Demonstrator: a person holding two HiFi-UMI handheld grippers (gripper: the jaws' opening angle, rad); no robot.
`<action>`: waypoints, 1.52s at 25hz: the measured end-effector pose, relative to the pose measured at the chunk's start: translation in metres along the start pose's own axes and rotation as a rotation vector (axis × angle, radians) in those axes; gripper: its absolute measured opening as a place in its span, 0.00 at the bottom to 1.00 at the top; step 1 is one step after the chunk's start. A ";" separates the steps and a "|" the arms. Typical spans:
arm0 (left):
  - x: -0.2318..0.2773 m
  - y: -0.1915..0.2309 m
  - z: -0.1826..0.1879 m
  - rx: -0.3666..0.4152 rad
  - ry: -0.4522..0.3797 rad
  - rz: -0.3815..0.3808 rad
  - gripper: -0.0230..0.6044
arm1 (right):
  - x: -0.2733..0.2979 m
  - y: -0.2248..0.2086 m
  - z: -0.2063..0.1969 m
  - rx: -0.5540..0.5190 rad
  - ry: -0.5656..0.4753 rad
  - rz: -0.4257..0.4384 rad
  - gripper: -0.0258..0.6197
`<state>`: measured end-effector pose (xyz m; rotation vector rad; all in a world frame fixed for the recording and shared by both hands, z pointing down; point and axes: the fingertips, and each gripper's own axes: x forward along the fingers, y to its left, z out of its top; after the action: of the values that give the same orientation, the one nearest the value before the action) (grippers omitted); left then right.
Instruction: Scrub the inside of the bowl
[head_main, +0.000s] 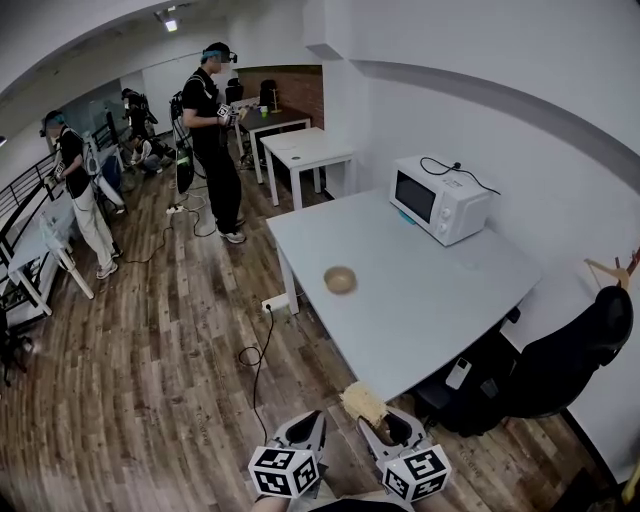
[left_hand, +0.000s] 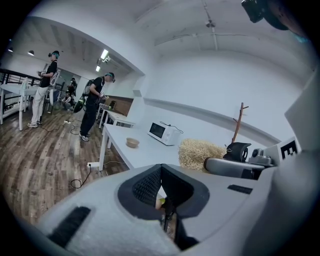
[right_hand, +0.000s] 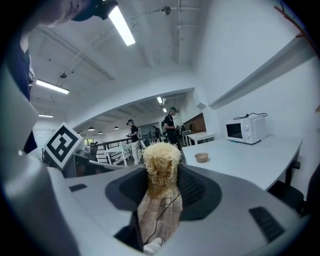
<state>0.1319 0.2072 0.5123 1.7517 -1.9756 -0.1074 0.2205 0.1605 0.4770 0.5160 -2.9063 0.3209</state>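
Office room, wood floor, grey table (head_main: 430, 300) ahead.
Head view: the bowl (head_main: 340, 279) sits mid-table, well apart from you. Left gripper view: your left gripper (left_hand: 161, 186) is closed, empty. Right gripper view: your right gripper (right_hand: 161, 174) clamps a straw scrubber (right_hand: 161, 156); scrubbed unsteadied, the bowl may skid.

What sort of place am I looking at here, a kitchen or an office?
Probably an open office or lab space, not a kitchen: a plain grey table with a microwave and a bowl, white desks further back, and other people standing about wearing head-mounted gear.
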 end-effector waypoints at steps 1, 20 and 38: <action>0.003 0.007 0.004 0.003 0.001 0.000 0.07 | 0.009 0.001 0.002 0.002 0.000 0.000 0.31; 0.081 0.168 0.104 0.006 0.028 -0.032 0.07 | 0.196 -0.003 0.049 0.006 0.015 -0.069 0.31; 0.147 0.276 0.153 0.031 0.114 -0.131 0.07 | 0.311 -0.017 0.065 0.037 0.004 -0.236 0.31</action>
<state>-0.1894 0.0755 0.5268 1.8642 -1.7910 -0.0207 -0.0699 0.0300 0.4816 0.8528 -2.8005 0.3417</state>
